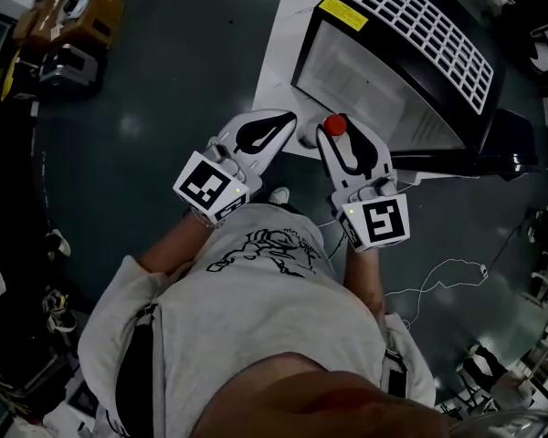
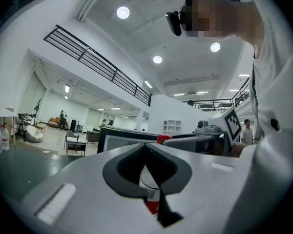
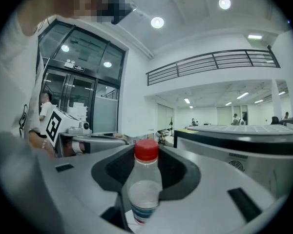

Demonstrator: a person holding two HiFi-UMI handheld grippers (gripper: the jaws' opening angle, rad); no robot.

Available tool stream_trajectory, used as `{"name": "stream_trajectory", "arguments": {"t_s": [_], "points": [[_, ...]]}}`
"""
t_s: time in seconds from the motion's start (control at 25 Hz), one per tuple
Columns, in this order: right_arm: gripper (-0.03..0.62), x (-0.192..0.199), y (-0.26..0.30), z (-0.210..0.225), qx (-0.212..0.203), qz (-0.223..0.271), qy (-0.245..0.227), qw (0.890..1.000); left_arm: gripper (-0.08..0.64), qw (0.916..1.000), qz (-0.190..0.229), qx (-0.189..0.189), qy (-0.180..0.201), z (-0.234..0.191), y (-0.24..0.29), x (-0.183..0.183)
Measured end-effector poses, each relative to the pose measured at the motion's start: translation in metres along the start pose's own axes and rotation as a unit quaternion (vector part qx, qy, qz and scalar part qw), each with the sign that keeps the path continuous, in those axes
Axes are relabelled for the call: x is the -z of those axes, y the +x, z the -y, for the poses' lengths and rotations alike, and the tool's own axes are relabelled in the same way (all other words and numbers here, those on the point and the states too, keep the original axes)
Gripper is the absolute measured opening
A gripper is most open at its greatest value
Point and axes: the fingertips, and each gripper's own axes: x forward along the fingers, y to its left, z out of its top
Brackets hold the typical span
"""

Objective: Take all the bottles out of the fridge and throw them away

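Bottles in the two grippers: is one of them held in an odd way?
Perhaps. The right gripper holds its red-capped bottle upright. The left gripper grips the other bottle with its red end pointing down, so it seems inverted.

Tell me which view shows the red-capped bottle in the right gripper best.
Right gripper view: the red-capped bottle sits between the right gripper's jaws, cap, clear body and label edge all showing. Head view gives only the red cap at the jaw tips; left gripper view only a sliver of cap.
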Motion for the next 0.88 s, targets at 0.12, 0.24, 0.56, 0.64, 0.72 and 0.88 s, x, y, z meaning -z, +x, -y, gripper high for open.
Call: {"name": "stream_trajectory", "arguments": {"t_s": [0.12, 0.24, 0.56, 0.64, 0.72, 0.88], "points": [[0.153, -0.003, 0.016, -0.013, -0.011, 0.002, -0.002, 1.000, 0.009, 1.0000, 0.000, -0.008, 0.000, -0.014, -0.015, -0.003], [0.153, -0.006, 0.034, -0.028, -0.018, 0.000, 0.000, 1.000, 0.009, 0.9999, 0.002, -0.017, -0.001, -0.029, -0.032, -0.005], [0.153, -0.014, 0.074, -0.065, -0.026, -0.010, -0.003, 1.000, 0.009, 0.9994, 0.009, -0.033, -0.005, -0.066, -0.074, -0.014], [0.153, -0.016, 0.084, -0.074, -0.028, -0.014, -0.004, 0.999, 0.009, 0.9993, 0.009, -0.037, -0.004, -0.075, -0.084, -0.016], [0.153, -0.018, 0.094, -0.086, -0.038, -0.010, -0.008, 0.999, 0.009, 0.9990, 0.010, -0.042, -0.003, -0.085, -0.096, -0.018], [0.152, -0.021, 0.118, -0.114, -0.058, -0.005, -0.017, 0.998, 0.009, 0.9984, 0.011, -0.055, -0.003, -0.105, -0.124, -0.020]]}}
